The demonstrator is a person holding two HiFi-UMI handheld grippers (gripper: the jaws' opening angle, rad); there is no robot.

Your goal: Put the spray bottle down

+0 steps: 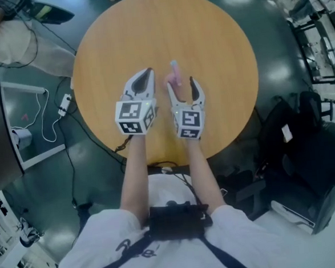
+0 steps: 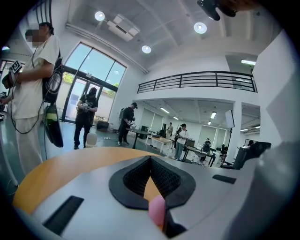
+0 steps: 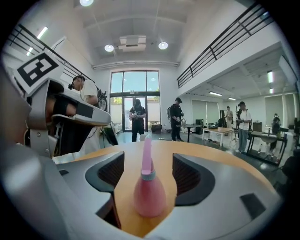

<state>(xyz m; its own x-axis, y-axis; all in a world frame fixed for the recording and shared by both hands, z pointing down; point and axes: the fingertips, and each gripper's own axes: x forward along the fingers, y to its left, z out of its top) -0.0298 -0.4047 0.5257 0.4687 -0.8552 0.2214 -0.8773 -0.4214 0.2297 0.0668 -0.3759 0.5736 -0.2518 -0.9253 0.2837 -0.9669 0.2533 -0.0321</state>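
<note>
Head view. Round wooden table (image 1: 219,52) fills the upper centre of the frame. Both tools are held over its near half, side by side. Pink spray bottle (image 1: 175,73) stands on the table just beyond the right hand-held gripper (image 1: 180,82), in the opening between its two spread jaws. Left hand-held gripper (image 1: 147,76) sits just left of the bottle, jaws drawn to a point. Dark green floor (image 1: 102,181) surrounds the table. White cables (image 1: 52,124) lie at left, black bags or chairs (image 1: 306,155) at right.

Left gripper view. Jaw pads meet at their tips, leaving only a narrow wedge lower down, so it is closed with nothing clearly gripped. A blurred pink patch (image 2: 157,211) shows at the base of the wedge; I cannot tell what it is. Beyond are the table edge, standing people (image 2: 84,117), tall glass doors (image 2: 89,84) and a railed balcony (image 2: 197,80).

Right gripper view. Jaws stand wide apart. The bottle is upright on the table, centred between them, with clear table showing on both sides and neither pad touching it. Its body is opaque, so the contents are not readable. The left tool shows at the frame's left.
</note>
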